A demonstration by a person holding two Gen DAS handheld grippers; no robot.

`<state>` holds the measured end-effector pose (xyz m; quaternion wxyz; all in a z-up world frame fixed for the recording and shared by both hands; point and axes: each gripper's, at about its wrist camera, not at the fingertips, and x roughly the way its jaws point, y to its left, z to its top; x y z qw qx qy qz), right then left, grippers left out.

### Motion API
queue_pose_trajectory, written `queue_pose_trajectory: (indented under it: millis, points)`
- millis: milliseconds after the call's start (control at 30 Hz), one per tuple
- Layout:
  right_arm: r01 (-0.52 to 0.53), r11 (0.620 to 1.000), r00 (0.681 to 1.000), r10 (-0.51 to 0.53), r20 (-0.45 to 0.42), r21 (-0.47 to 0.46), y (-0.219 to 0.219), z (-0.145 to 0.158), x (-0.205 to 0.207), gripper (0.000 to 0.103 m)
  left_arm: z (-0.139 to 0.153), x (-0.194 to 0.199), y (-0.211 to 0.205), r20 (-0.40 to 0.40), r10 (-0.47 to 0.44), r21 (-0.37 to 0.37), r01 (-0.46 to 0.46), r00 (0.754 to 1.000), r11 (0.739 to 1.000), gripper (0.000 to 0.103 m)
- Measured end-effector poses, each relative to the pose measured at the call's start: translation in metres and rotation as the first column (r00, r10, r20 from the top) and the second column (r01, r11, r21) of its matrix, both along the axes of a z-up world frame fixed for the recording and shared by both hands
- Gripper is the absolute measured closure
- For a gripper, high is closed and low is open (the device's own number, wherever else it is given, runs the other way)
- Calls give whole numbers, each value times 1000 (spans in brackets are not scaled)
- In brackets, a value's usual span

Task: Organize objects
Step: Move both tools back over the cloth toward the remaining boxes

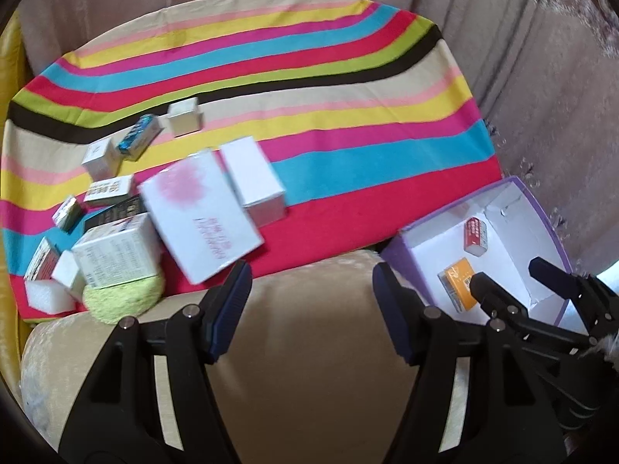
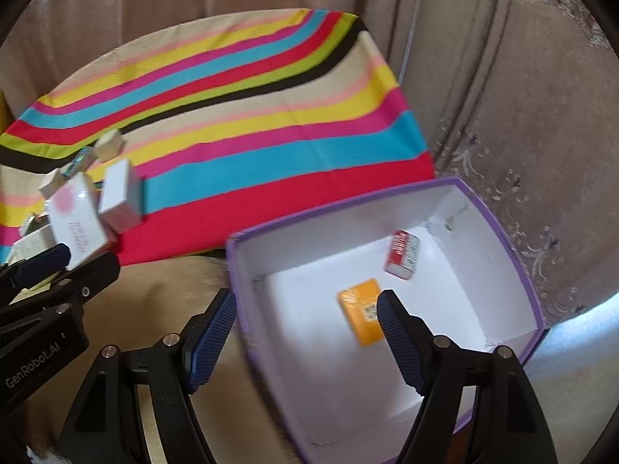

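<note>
The purple bin (image 2: 499,208) sits at four o'clock off the striped cloth (image 2: 247,154), already holding an orange packet (image 2: 361,309) and a red carton (image 2: 402,253). The loose boxes (image 1: 201,216) crowd the cloth at nine o'clock. The left gripper (image 1: 311,294) and right gripper (image 2: 305,332) both gape, empty. The leaning pink-printed box could slide and topple its neighbours if nudged. Blur hides the labels, and the pile's left edge is cut off.
</note>
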<state>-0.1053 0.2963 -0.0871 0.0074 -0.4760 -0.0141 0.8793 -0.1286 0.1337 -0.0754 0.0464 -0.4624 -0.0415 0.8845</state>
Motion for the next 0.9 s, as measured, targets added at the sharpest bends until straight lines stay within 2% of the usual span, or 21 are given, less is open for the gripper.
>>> queue_pose_trajectory:
  millis: [200,400,533,667,767,833,900]
  points:
    - [-81,997,997,81,1,-18,-38,0,-3,27,4,16,-60,-20,92,29,-92,996,995,35]
    - [-161,985,987,162,3,-67,-73,-2,-3,27,8,46,-136,-74,238,14,-237,969,971,33]
    - [-238,970,971,239,13,-52,-105,-5,-4,27,-4,63,-192,-16,335,70,-334,942,940,33]
    - [-296,954,955,297,21,-41,-132,-7,-8,27,-17,68,-238,49,397,81,-400,916,913,33]
    - [-338,941,940,339,30,-33,-149,-8,-12,27,-25,66,-256,84,405,78,-411,910,908,29]
    - [-361,932,932,362,35,-25,-159,-9,-15,27,-30,60,-259,109,385,79,-394,916,916,23]
    - [-381,924,923,381,46,-21,-166,-12,-21,27,-35,53,-260,128,363,72,-374,923,925,22]
